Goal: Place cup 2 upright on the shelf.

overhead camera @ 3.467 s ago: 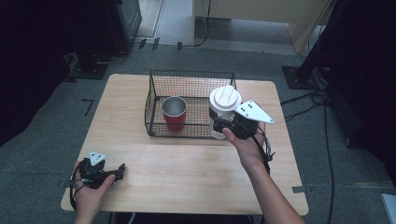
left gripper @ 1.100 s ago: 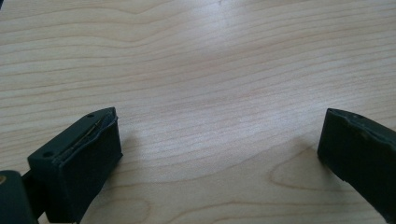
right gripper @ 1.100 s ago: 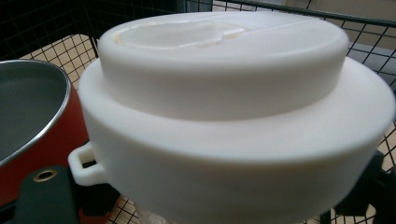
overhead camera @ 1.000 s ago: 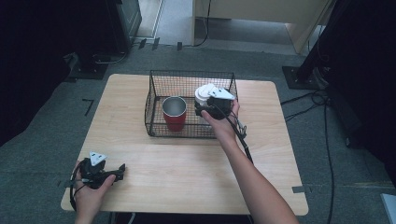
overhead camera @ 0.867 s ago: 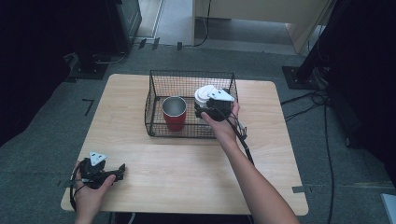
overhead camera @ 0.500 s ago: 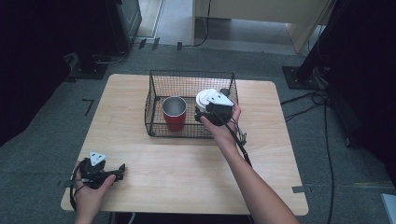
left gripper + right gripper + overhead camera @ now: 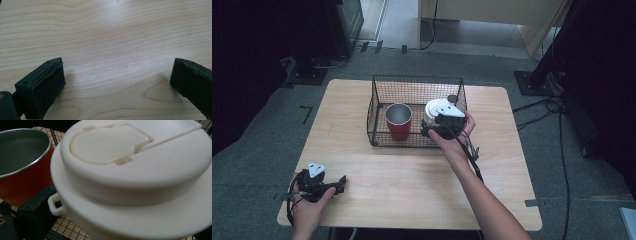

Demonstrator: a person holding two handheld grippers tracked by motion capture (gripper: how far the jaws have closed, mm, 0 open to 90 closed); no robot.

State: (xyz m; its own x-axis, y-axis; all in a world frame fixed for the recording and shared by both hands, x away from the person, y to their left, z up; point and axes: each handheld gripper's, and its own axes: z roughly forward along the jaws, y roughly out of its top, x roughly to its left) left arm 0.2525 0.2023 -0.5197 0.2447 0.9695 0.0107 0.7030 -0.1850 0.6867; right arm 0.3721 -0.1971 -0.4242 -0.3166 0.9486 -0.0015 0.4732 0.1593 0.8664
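The right gripper (image 7: 432, 127), in the person's right hand, hangs over the front right of the black wire basket (image 7: 377, 100), its jaws having just been opening and now standing spread, with the cream-white lidded plastic cup (image 7: 434, 107) between them; from the pictures it cannot be told whether the pads press on it. In the right gripper view, one black jaw shows at the lower left beside the lid's small tab, and the cup's flip-top lid (image 7: 130, 162) looms close. The cup sits inside the basket, in its right half, just beside the red metal cup with a silver rim (image 7: 398, 121) in the left half. Well apart from the basket, near the front left corner of the pale wooden table (image 7: 412, 175), the left gripper (image 7: 343, 180) rests in the person's left hand, jaws parted over bare wood.
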